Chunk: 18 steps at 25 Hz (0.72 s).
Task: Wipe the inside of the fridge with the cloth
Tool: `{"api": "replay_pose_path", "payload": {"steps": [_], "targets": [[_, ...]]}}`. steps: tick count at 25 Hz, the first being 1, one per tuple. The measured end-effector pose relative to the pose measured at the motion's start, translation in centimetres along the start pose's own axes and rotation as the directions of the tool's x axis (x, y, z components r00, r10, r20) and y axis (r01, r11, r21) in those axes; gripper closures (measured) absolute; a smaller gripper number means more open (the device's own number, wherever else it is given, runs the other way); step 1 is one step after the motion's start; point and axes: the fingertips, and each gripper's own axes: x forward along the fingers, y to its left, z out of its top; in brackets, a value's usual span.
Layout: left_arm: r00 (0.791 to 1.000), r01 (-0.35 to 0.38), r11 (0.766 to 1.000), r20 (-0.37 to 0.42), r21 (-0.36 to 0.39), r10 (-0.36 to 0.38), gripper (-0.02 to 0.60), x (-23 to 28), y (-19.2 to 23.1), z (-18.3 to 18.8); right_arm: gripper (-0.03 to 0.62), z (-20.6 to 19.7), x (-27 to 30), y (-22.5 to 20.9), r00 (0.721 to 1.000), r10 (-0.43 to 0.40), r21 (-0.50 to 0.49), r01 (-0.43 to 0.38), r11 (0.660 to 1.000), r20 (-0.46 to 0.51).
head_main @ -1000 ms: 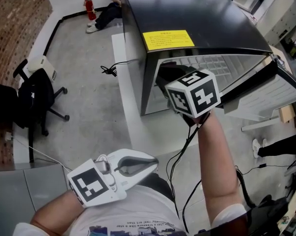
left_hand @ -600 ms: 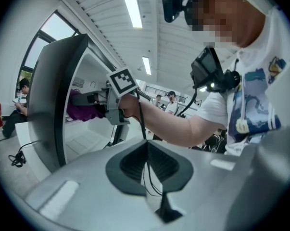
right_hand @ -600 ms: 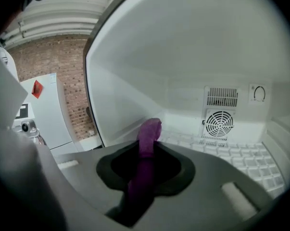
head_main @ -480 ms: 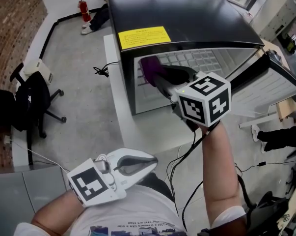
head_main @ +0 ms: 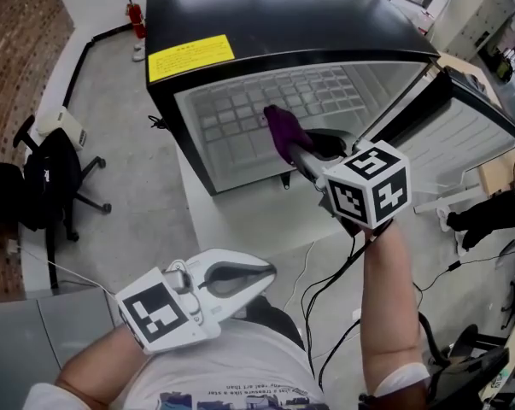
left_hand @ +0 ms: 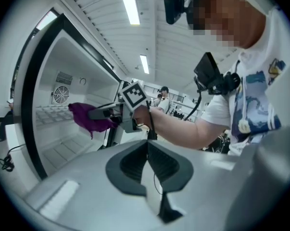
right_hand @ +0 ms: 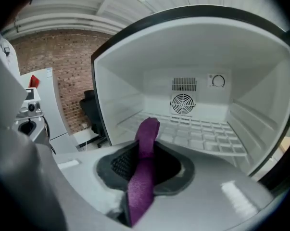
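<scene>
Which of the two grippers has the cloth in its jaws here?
The right gripper: its jaws are shut on the purple cloth, held at the open fridge. The left gripper is shut on nothing, low by the person's torso.

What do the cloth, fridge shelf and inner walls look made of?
Cloth: soft matte purple fabric, finely textured; it droops from the right gripper. Shelf: white grid, probably plastic or coated wire. Inner walls: smooth white, faintly glossy, likely moulded plastic.
</scene>
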Motion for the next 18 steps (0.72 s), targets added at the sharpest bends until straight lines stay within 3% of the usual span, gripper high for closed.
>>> {"api": "replay_pose_path", "payload": {"steps": [4, 8, 18], "targets": [[1.000, -0.019, 1.000, -0.008, 0.000, 0.019, 0.577, 1.2, -0.2, 0.1, 0.519, -3.3, 0.6, -2.7, 0.998, -0.061, 0.004, 0.061, 0.998, -0.024], [0.998, -0.054, 0.999, -0.019, -0.008, 0.054, 0.577, 1.8, -0.2, -0.1, 0.519, -5.3, 2.2, -5.6, 0.990, -0.129, 0.052, 0.126, 0.991, 0.055], [0.989, -0.144, 0.989, -0.022, -0.021, 0.143, 0.577, 3.7, 1.1, -1.1, 0.519, -9.4, 7.6, -13.0, 0.941, -0.315, 0.171, 0.292, 0.941, 0.126]]}}
